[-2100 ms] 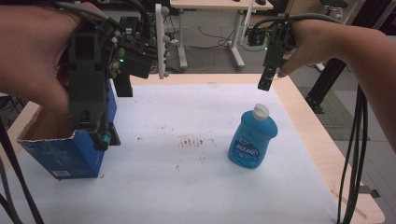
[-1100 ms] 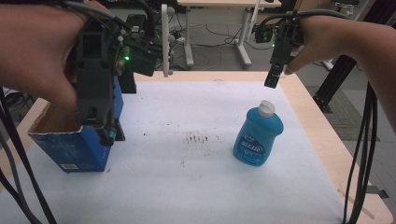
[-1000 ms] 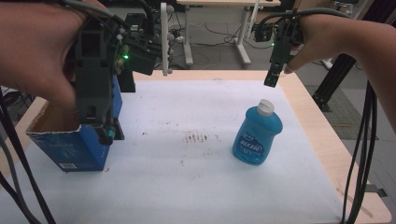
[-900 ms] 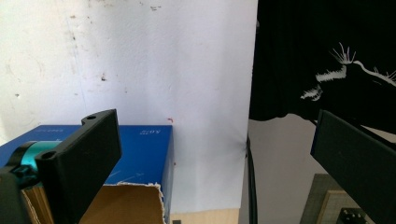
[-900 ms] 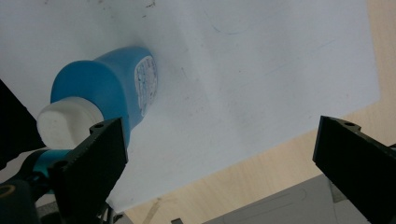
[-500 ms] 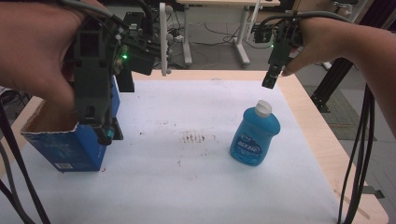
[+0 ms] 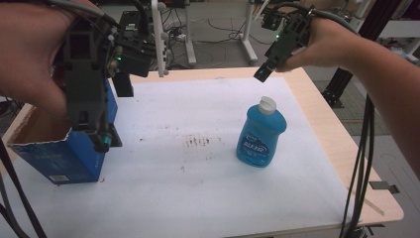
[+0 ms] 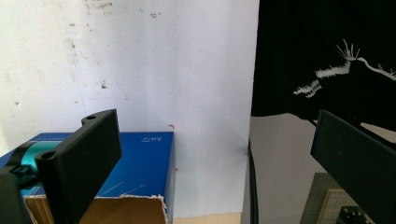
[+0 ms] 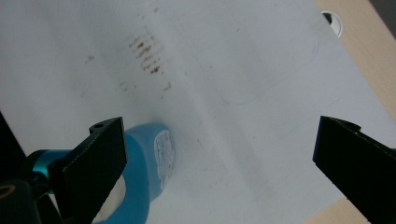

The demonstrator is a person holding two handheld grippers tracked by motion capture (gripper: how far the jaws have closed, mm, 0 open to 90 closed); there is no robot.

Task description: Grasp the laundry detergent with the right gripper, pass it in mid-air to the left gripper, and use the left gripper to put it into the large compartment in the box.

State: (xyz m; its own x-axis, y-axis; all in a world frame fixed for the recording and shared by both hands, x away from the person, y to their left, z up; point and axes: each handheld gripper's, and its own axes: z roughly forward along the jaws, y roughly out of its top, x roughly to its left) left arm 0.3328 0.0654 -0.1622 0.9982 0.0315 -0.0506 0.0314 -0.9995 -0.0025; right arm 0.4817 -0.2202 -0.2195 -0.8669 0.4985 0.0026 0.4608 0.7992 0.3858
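Observation:
A blue liquid soap bottle (image 7: 260,134) with a white cap stands upright right of the table's middle. My right gripper (image 7: 262,73) hovers above and just behind its cap. In the right gripper view that gripper (image 9: 217,128) is open, its jaws wide apart, with the bottle (image 9: 149,172) below beside the left jaw. An open-topped blue cardboard box (image 7: 64,151) sits at the table's left edge. My left gripper (image 7: 111,116) hangs over the box's right side. It is open (image 8: 212,126) and holds nothing, with the box (image 8: 140,161) under its left jaw.
The table (image 7: 198,198) has a white cover with a brown smudge (image 7: 198,141) at its middle. Bare wood (image 7: 341,144) runs along the right edge. Cables (image 7: 361,163) hang from the right arm past the table's right side. Desk legs stand behind the table.
The right gripper has drifted slightly left over the bottle's cap. The left gripper stays over the box. The bottle and the box have not moved on the table.

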